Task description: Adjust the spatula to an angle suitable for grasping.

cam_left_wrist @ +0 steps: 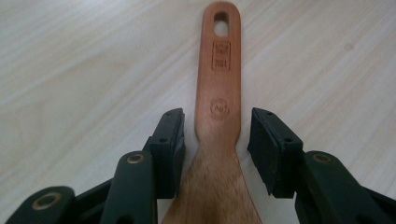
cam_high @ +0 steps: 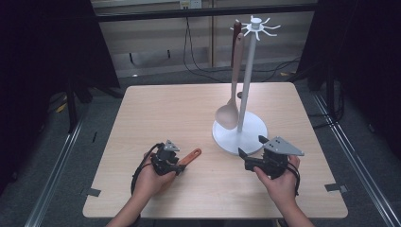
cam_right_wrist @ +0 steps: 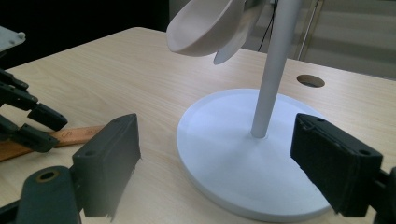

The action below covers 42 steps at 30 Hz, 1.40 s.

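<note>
Left gripper (cam_left_wrist: 217,140) sits low over the table (cam_high: 156,109) with its jaws partly apart, one on each side of the wooden spatula (cam_left_wrist: 218,93). In the left gripper view a narrow gap shows between each black pad and the wood, so the pads do not press on it. The spatula lies flat on the table, its handle pointing away from the gripper; the handle end carries an oval hanging hole and two stamped marks. In the high view the orange-brown handle (cam_high: 190,156) projects from the left gripper (cam_high: 176,165) toward the rack.

Right gripper (cam_right_wrist: 215,158) rests near the table's right front area, held in the person's right hand (cam_high: 281,182). Its jaws stand wide apart with nothing between the pads. They face the round white base (cam_right_wrist: 233,154) of the utensil rack (cam_high: 247,85), which lies just beyond them.

Rack details: a white pole rises from the base to a ring of hooks at the top. A pale ladle (cam_high: 230,106) hangs from one hook, its bowl low, close above the base. A dark red utensil handle (cam_high: 236,29) hangs beside it, behind the ladle. Both grippers are well apart from each other.
</note>
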Available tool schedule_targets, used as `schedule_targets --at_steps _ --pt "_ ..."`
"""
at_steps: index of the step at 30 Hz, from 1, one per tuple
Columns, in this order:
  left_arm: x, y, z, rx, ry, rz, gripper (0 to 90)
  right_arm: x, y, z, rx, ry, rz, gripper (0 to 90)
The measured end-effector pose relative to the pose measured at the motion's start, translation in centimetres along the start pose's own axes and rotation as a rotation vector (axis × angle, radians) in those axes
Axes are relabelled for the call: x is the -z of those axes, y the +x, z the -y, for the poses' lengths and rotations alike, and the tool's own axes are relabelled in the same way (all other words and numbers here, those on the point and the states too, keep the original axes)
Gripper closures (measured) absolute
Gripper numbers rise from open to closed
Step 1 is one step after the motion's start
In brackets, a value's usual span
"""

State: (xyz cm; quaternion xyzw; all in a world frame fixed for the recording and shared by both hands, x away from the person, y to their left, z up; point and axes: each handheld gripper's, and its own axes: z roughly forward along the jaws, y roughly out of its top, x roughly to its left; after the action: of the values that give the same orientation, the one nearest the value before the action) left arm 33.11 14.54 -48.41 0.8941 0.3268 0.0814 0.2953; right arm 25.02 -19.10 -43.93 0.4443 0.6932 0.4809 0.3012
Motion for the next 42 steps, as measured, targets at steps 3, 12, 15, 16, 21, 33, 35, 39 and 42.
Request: schedule_targets --at_steps 3,12,15,16,21,33,35,39,42 --pt "-0.2 0.3 -1.3 -0.003 -0.01 0.016 53.9 0.1 0.0 0.0 0.003 -0.005 0.002 15.7" --pt "-2.5 0.4 -4.2 -0.032 0.05 0.059 53.8 0.2 -0.4 0.2 -0.019 0.002 0.004 15.9" --pt "-3.1 0.3 -4.7 -0.038 0.074 0.064 53.9 0.3 -0.4 0.2 -0.031 0.002 0.003 15.9" --pt "-3.2 0.2 -4.8 -0.043 0.082 0.055 53.9 0.4 -0.5 0.2 -0.025 0.002 0.003 15.9" --pt "-3.4 -0.1 -5.7 -0.087 0.149 0.047 54.7 0.3 -0.4 0.3 -0.018 0.009 0.0 15.9" --pt "-4.2 -1.5 -8.1 -0.153 0.333 0.02 64.7 0.0 -0.5 0.3 -0.02 0.01 0.001 15.9" --pt "-4.2 -1.6 -8.3 -0.15 0.347 0.018 65.0 0.0 -0.5 0.3 -0.016 0.012 0.0 15.9" --pt "-4.2 -1.4 -8.1 -0.154 0.319 0.048 65.6 -0.1 -0.4 0.3 -0.019 0.014 -0.006 15.9" --pt "-4.0 -1.2 -7.8 -0.121 0.287 0.047 65.8 -0.2 -0.2 0.4 -0.014 0.024 -0.022 15.9"
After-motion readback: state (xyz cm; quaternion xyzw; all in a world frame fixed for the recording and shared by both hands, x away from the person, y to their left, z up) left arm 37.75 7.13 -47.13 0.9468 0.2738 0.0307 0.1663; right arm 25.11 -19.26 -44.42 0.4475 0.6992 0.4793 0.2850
